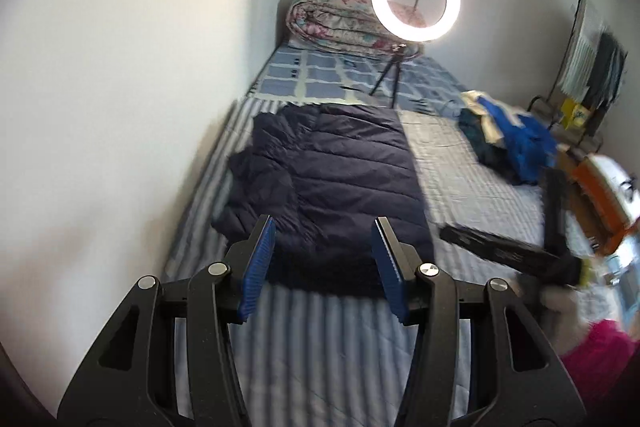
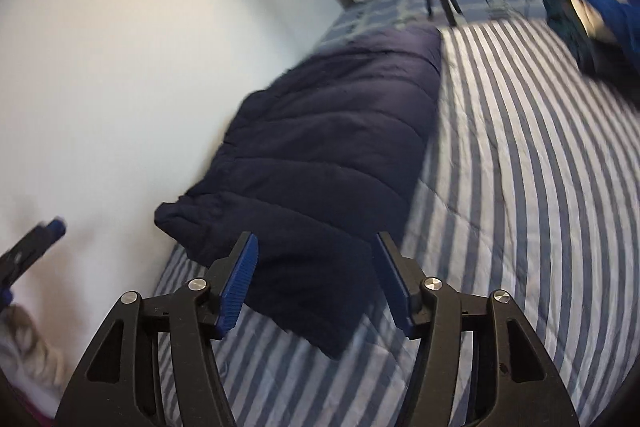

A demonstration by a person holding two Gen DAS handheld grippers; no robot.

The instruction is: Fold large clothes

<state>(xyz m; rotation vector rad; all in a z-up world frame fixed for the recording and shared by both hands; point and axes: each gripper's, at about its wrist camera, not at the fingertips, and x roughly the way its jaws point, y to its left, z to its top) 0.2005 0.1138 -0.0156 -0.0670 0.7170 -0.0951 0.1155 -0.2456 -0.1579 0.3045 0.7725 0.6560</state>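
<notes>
Navy padded jacket [image 1: 332, 187] lies folded lengthwise on striped bed [image 1: 320, 339], against wall side, leaving free room beside it. My left tool [image 1: 324, 263] half open, empty. My right tool [image 2: 316, 283] parted, empty, above near hem, placed for next fold. Unfolded clothes pile [image 1: 508, 139] waits at far edge.

A striped bed [image 1: 320, 347] carries a folded navy puffer jacket [image 1: 336, 179], a clothes pile [image 1: 508, 139] and a ring-light tripod [image 1: 390, 71]

Bare striped bed [image 2: 520, 187] lies open to the right of the navy jacket [image 1: 336, 179], wide enough to pass. The wall [image 1: 120, 87] closes the left side. Farther off stand a tripod [image 1: 386, 75] and a clothes heap [image 1: 508, 135] at far right.
</notes>
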